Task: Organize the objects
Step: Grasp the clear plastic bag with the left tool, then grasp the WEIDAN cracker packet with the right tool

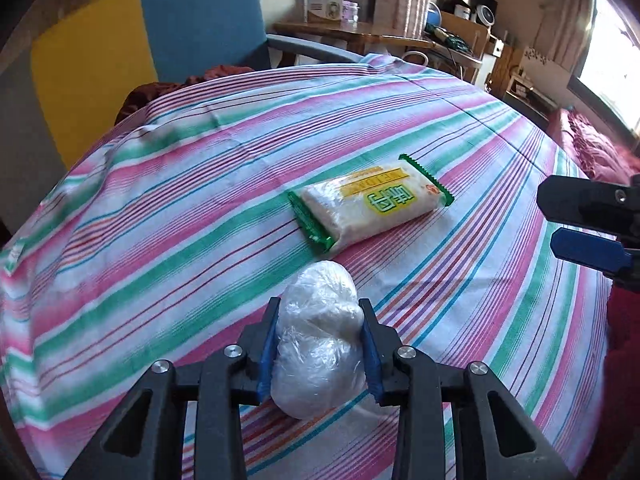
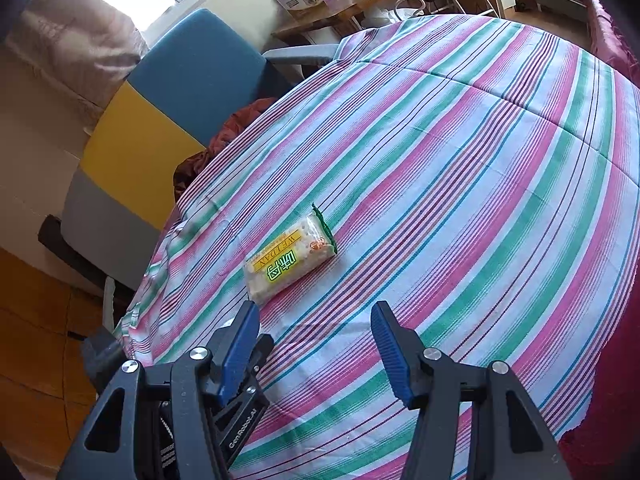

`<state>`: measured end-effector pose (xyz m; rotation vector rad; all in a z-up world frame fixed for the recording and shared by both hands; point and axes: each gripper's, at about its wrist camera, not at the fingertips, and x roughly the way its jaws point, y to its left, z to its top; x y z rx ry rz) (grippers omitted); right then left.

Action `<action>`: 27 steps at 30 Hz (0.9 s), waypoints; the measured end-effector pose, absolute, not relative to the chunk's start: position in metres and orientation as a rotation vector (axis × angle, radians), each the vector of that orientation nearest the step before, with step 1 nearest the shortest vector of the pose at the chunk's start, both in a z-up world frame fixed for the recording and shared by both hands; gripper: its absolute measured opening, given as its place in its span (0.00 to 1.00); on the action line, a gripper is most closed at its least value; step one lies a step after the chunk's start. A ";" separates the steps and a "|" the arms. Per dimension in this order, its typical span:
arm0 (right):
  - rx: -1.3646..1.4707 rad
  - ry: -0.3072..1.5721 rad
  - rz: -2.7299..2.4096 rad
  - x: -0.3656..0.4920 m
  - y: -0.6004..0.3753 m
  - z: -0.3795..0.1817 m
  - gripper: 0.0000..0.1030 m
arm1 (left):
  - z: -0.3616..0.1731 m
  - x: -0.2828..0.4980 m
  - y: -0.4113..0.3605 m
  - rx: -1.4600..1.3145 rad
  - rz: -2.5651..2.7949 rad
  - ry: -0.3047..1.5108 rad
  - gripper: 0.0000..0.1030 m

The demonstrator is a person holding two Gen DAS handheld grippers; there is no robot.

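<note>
on the striped cloth [image 1: 160,208], left tool [image 1: 320,344] pinches one wrapped lump [image 1: 320,340]; right tool [image 2: 316,344] spread; one packet [image 1: 372,204].

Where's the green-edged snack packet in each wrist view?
Left wrist: snack packet right of centre on the striped cloth, just beyond the plastic-wrapped bundle clamped in the left gripper.
Right wrist: packet left of centre, just beyond the open right gripper.
Shared landmark: the blue and yellow chair, behind the table in both.
</note>
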<state>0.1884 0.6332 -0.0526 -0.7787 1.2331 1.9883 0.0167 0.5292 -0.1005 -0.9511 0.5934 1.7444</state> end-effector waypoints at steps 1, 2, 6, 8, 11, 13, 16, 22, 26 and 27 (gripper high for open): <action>-0.793 1.230 1.989 0.187 0.632 -0.053 0.57 | -0.100 0.014 0.518 -0.964 1.767 0.580 0.35; -0.810 1.226 1.993 0.184 0.631 -0.055 0.57 | -0.100 0.012 0.508 -0.976 1.788 0.567 0.35; -0.926 1.197 2.011 0.169 0.622 -0.061 0.57 | -0.099 0.004 0.460 -1.030 1.857 0.479 0.35; -0.992 1.180 2.038 0.160 0.617 -0.062 0.57 | -0.099 0.003 0.437 -1.033 1.885 0.469 0.35; -1.147 1.026 2.122 0.134 0.611 -0.055 0.57 | -0.100 0.003 0.411 -1.040 1.908 0.444 0.35; -1.256 0.827 2.216 0.112 0.610 -0.047 0.57 | -0.100 0.003 0.401 -1.035 1.914 0.438 0.35; -1.383 0.429 2.371 0.083 0.610 -0.043 0.57 | -0.101 0.004 0.395 -1.019 1.915 0.428 0.35; -1.734 -0.043 2.361 0.045 0.620 -0.071 0.57 | -0.102 0.002 0.392 -1.018 1.906 0.387 0.36; -1.873 -0.156 2.319 0.026 0.630 -0.090 0.60 | -0.102 -0.001 0.389 -1.028 1.893 0.355 0.36; -1.888 -0.198 2.314 0.022 0.630 -0.092 0.66 | -0.102 -0.002 0.389 -1.030 1.891 0.349 0.36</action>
